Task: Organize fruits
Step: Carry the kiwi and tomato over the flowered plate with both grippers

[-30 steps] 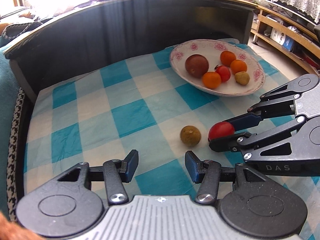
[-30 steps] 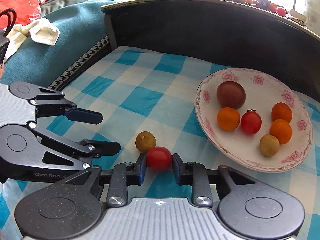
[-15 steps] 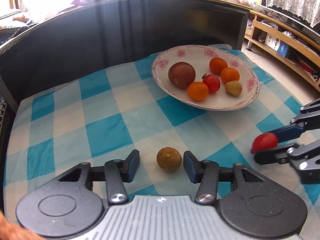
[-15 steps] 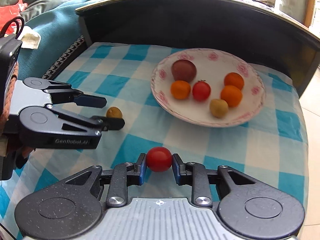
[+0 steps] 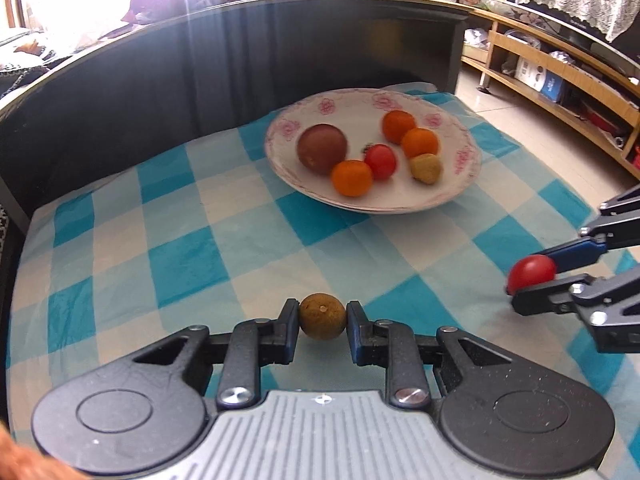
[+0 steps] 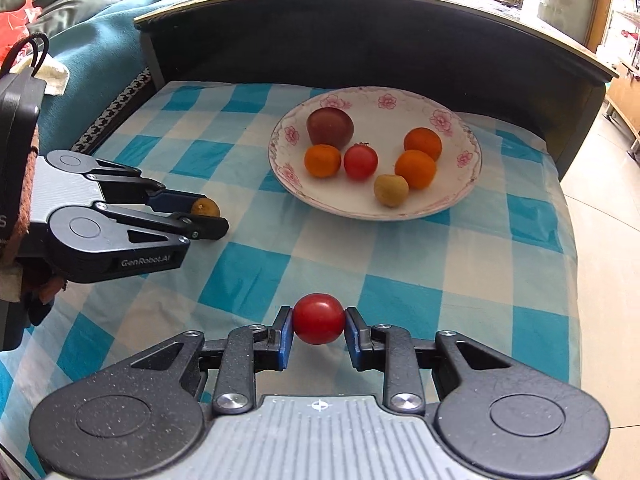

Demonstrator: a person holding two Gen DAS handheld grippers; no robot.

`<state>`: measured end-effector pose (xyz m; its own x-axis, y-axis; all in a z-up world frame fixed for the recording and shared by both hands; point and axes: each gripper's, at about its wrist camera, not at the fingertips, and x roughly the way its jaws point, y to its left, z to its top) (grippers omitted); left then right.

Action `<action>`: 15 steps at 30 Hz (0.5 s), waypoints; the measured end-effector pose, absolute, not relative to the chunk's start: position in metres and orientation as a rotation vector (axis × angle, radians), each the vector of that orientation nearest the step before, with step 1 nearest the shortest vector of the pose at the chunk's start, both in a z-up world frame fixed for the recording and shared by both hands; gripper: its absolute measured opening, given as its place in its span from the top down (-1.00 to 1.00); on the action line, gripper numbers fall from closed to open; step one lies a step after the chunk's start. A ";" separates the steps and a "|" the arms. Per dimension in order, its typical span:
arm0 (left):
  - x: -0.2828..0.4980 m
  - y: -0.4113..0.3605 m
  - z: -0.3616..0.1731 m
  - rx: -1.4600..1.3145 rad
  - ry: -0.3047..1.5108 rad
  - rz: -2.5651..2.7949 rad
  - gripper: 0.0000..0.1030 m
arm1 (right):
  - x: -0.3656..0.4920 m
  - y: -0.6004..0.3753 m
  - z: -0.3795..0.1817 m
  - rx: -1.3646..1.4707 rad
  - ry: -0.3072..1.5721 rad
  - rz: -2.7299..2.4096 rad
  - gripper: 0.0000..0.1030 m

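My left gripper [image 5: 322, 317] is shut on a small brown round fruit [image 5: 322, 316], low over the blue-and-white checked cloth; it also shows in the right wrist view [image 6: 205, 208]. My right gripper [image 6: 318, 319] is shut on a red cherry tomato [image 6: 318, 319], held above the cloth; the tomato shows at the right of the left wrist view [image 5: 531, 273]. A white flowered plate [image 5: 460, 184] beyond both holds a dark plum, three small oranges, a red tomato and a tan fruit.
A dark curved wall [image 5: 160, 80] closes the back and left of the cloth. The cloth's right edge [image 6: 576, 280] drops to a tiled floor. A wooden shelf unit [image 5: 560, 64] stands far right. A teal sofa with a white cloth [image 6: 80, 40] lies left.
My left gripper moved forward around the brown fruit and closed on it. My right gripper drew back and to the right with the tomato, away from the brown fruit.
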<state>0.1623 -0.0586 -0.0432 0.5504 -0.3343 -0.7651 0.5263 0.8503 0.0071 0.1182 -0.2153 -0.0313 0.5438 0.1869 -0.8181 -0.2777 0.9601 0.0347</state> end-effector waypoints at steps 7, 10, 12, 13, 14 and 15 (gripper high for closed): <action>0.121 -0.076 -0.033 0.291 0.867 -0.563 0.33 | 0.104 -0.222 -0.034 -0.118 0.964 0.261 0.59; 0.112 -0.081 -0.034 0.303 0.866 -0.558 0.33 | 0.100 -0.221 -0.041 -0.140 0.967 0.261 0.59; 0.110 -0.083 -0.036 0.301 0.873 -0.553 0.33 | 0.098 -0.220 -0.043 -0.157 0.957 0.264 0.58; 0.110 -0.083 -0.037 0.299 0.877 -0.552 0.33 | 0.098 -0.219 -0.043 -0.164 0.954 0.265 0.58; 0.109 -0.083 -0.039 0.299 0.880 -0.552 0.33 | 0.098 -0.219 -0.044 -0.163 0.952 0.270 0.58; 0.109 -0.083 -0.041 0.303 0.880 -0.551 0.33 | 0.098 -0.220 -0.045 -0.163 0.950 0.270 0.58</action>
